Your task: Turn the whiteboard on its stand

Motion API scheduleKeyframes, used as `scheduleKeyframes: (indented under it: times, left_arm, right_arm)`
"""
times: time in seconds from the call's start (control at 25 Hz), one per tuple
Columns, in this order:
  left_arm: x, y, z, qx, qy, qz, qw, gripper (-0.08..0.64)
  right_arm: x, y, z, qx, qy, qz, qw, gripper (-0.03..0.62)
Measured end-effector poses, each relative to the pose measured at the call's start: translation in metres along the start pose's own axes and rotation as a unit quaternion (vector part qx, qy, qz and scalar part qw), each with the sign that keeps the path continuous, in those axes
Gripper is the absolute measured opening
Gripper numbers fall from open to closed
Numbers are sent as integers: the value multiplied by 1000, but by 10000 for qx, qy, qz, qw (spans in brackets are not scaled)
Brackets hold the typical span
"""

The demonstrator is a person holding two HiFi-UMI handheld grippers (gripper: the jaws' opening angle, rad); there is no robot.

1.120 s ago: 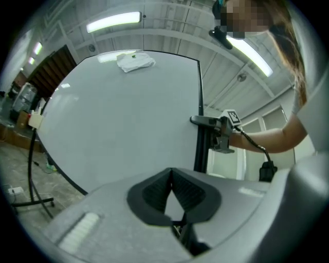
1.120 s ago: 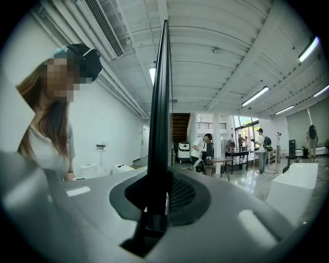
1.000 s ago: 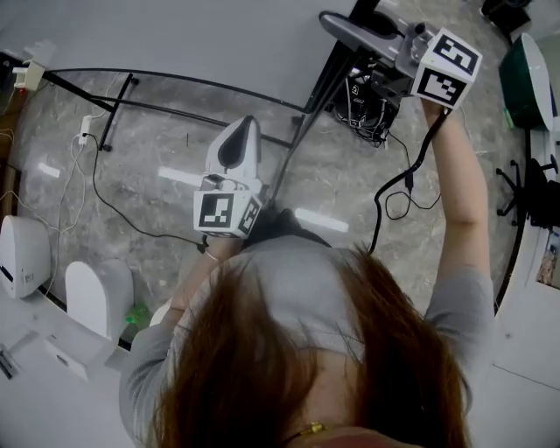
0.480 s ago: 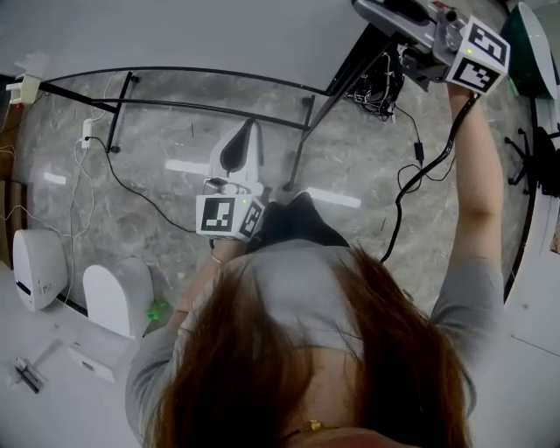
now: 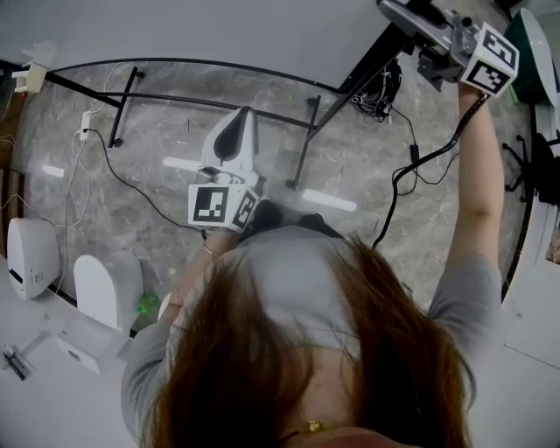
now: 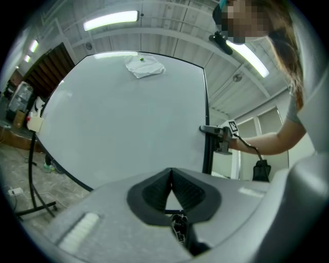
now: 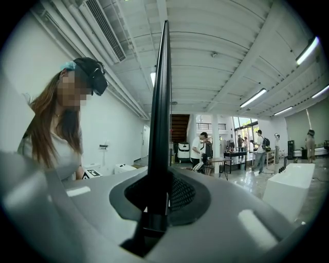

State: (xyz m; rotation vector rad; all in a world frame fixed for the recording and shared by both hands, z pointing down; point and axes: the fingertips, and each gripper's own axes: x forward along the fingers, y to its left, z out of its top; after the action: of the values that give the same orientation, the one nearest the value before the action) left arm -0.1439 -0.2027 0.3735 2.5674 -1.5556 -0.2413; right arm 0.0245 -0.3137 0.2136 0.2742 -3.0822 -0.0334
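The whiteboard [image 5: 219, 31] fills the top of the head view, its black frame curving above the stand's legs [image 5: 302, 144]. My right gripper [image 5: 411, 16] is high at the top right, shut on the board's black side edge [image 7: 162, 102], which runs straight up between its jaws [image 7: 159, 182]. The left gripper view faces the white board face [image 6: 128, 113] and shows the right gripper [image 6: 216, 132] clamped on that edge. My left gripper [image 5: 238, 118] hangs lower, in front of the board and apart from it, shut with nothing held [image 6: 171, 172]. A crumpled cloth [image 6: 145, 66] sits near the board's top.
Black stand bars [image 5: 122, 96] and cables [image 5: 114, 188] cross the marble floor. White devices [image 5: 31, 254] stand at the left. A cable [image 5: 411, 171] trails from the right gripper. Behind the board, several people [image 7: 203, 151] stand at tables, with a white tub [image 7: 288, 190] nearby.
My right gripper has moved up and to the right with the board's edge in it, and the board has swung that way. The left gripper has barely shifted.
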Motion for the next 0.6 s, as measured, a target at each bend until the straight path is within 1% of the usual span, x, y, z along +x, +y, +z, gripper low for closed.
scheduleKeyframes:
  times: [0.08,0.16,0.32,0.6]
  left_arm:
    - [3,-9,-1,5,4,4,10000,2]
    - [9,-26,-6,49,34,10,10000,3]
    - [29,-99,-19,167,17,28,9999,2]
    - [30,-125,-19,228,-33,98,9997,3]
  right_arm:
    - [-11,-2,-3,75,5,-5,10000,52]
    - [-29,-2,-3,44,-7,34,10000,52]
    - [-109,-3,-8,122,-89,-6,9999,52]
    - [-128,-1,-12,220,-76,31,9997,52]
